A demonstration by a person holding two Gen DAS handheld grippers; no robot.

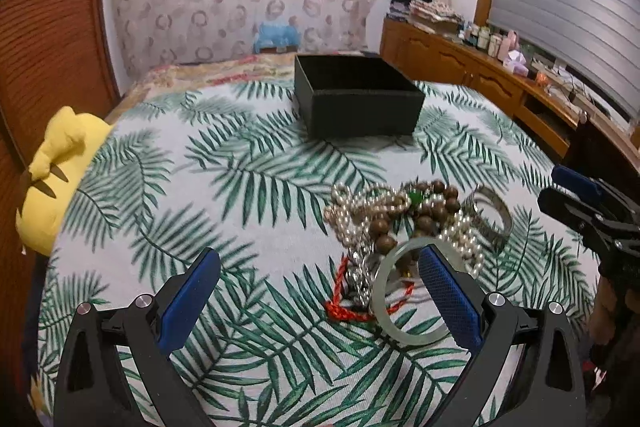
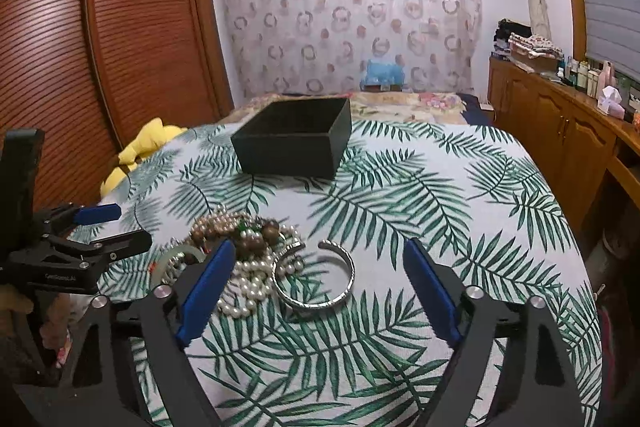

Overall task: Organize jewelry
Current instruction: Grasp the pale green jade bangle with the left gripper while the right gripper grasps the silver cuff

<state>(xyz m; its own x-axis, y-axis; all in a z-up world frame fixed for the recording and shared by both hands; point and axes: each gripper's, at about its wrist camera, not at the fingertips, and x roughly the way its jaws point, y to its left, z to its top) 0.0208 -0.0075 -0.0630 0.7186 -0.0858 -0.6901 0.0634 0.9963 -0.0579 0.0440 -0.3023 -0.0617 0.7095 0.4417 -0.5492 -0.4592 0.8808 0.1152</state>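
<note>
A tangle of jewelry lies on the palm-leaf bedspread [image 1: 240, 167]: pearl strands [image 1: 372, 211], a brown wooden bead bracelet [image 1: 432, 203], a pale jade bangle [image 1: 380, 311], a red cord [image 1: 340, 303] and a silver cuff [image 1: 496, 215]. My left gripper [image 1: 320, 263] is open just above the near side of the pile, its right pad over the bangle. My right gripper [image 2: 320, 247] is open, with the silver cuff [image 2: 320, 301] on the cover between its fingers and the pearls [image 2: 248, 287] by its left pad. An open black box [image 2: 292, 143] stands farther back and looks empty.
A yellow plush toy [image 1: 52, 187] lies at the bed's left edge beside a slatted wooden wardrobe [image 2: 100, 47]. A wooden sideboard [image 1: 480, 67] with bottles runs along the right. A blue plush toy [image 1: 276, 35] sits at the far end. Each gripper shows in the other's view.
</note>
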